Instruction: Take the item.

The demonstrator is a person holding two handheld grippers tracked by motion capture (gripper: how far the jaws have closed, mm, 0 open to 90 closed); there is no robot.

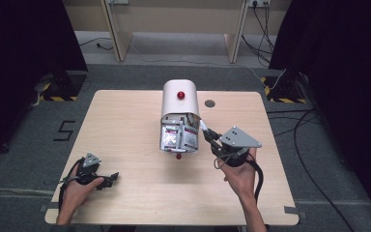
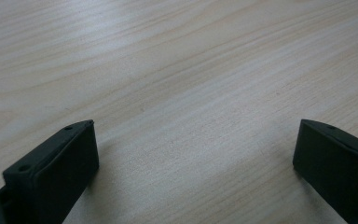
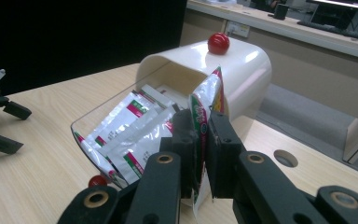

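Right gripper [image 3: 200, 154] — jaws pressed together on a sachet [image 3: 208, 105], white with red and green print, which stands edge-up between them at the open mouth of the cream dispenser box [image 1: 179, 99]. The box sits at the middle of the wooden table [image 1: 125, 125]; it bears a red knob [image 3: 218, 43] on top, and its clear front tray [image 3: 81, 126] is tipped open toward the near side, with further sachets [image 3: 130, 126] lying inside. The right gripper is just right of the tray. Left gripper [image 1: 107, 180] — jaws spread wide with nothing between them, low over bare tabletop at the near left, well apart from the box.
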